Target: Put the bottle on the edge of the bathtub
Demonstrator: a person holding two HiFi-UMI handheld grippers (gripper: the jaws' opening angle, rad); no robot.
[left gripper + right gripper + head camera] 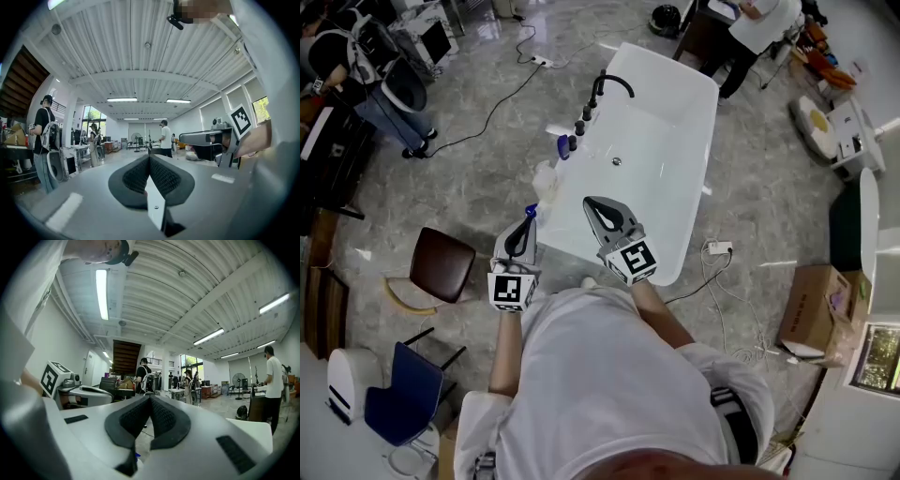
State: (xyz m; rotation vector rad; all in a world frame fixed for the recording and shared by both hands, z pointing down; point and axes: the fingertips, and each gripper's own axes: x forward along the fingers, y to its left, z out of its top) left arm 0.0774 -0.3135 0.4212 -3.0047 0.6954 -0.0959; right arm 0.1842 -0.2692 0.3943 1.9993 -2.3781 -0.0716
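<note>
The left gripper (149,158) and right gripper (150,399) are both closed on nothing, level at the white bathtub's (675,122) near end. What seems a pale bottle (546,178) stands on its rim.

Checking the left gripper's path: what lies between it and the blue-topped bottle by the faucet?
In the head view, a pale bottle stands between the left gripper and the blue-topped bottle.

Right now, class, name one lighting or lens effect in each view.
Head view: glare sheens the floor; bathtub edges bow. Left gripper view: black vignette corners, curved ceiling beams. Right gripper view: ceiling lamp blown out white.
</note>
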